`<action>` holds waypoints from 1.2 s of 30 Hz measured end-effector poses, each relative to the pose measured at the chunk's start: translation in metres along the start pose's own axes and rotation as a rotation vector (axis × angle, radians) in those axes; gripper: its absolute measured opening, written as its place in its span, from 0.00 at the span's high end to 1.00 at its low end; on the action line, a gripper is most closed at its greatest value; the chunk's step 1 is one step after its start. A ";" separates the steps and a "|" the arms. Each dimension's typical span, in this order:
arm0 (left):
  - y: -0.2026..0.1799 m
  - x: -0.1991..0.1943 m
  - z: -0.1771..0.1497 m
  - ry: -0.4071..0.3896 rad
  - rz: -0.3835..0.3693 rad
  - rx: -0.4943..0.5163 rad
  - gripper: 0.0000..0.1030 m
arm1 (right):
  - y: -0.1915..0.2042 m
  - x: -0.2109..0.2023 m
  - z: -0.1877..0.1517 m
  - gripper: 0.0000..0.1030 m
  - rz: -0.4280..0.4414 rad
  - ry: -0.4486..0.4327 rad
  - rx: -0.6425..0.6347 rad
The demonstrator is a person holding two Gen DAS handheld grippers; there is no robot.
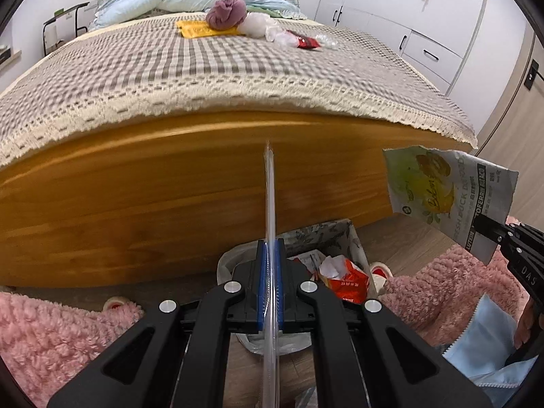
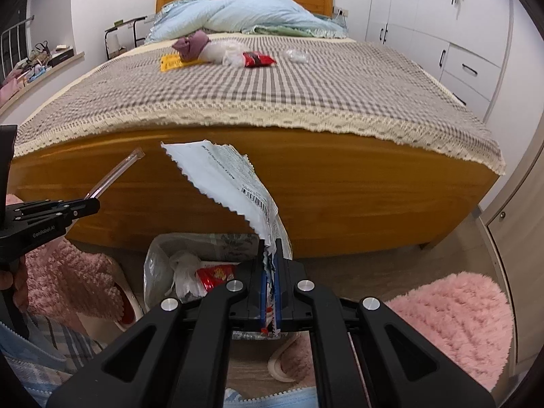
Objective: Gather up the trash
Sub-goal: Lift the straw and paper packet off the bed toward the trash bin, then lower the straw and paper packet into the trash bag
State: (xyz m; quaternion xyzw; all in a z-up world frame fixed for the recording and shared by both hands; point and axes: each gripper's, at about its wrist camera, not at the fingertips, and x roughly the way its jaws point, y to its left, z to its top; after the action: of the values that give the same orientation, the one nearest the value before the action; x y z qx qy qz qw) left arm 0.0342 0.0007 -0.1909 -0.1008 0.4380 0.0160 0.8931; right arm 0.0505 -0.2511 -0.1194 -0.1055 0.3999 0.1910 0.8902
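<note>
Left gripper (image 1: 271, 255): blue-padded fingers clamped on a clear plastic straw wrapper (image 1: 270, 197) that runs up toward 12 o'clock in the left wrist view, in front of the wooden footboard (image 1: 136, 204).

Right gripper (image 2: 270, 265): fingers pressed together on a torn snack pouch (image 2: 231, 183), which stands up and leans toward 11 o'clock in the right wrist view.

Bin (image 2: 156, 272): a lined trash bin on the floor at the foot of the bed, at about 6 o'clock just beyond both sets of fingers. It already holds a red wrapper (image 2: 214, 277), white crumpled plastic (image 2: 185, 272) and an orange packet (image 1: 350, 280).

Done, by my reading: several pieces are binned and two more are held just above or beside the bin mouth, not yet dropped.

Left to do, by my reading: release both held pieces, then fetch what lies on the checked bedspread (image 2: 306, 85) at about 12 o'clock: a red snack packet (image 2: 258, 58), white plastic bags (image 2: 221, 52), a clear crumpled piece (image 2: 297, 55) and a yellow flat packet (image 2: 173, 62). Whether the purple cloth bundle (image 2: 192, 45) counts as trash I cannot tell.

Writing on pouch: "FRESH DUCK" and "LUTEIN" readable in the left wrist view, the rest partly cut off; a barcode shows on its back.

Writing on grippers: "GenRobot.AI" on the left one, "DAS" on the right one.

Other packets: print too small to read.
</note>
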 end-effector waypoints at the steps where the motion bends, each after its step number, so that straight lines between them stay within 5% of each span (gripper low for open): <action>1: 0.001 0.002 -0.001 0.007 0.000 -0.003 0.98 | -0.001 0.002 -0.001 0.97 0.001 0.009 0.001; 36: 0.022 0.090 -0.025 0.249 -0.009 -0.083 0.98 | -0.024 0.093 -0.016 0.97 0.056 0.309 0.079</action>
State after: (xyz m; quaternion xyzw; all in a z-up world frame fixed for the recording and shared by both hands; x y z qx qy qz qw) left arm 0.0675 0.0124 -0.2803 -0.1409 0.5441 0.0175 0.8269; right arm 0.1067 -0.2546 -0.1994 -0.0871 0.5420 0.1813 0.8159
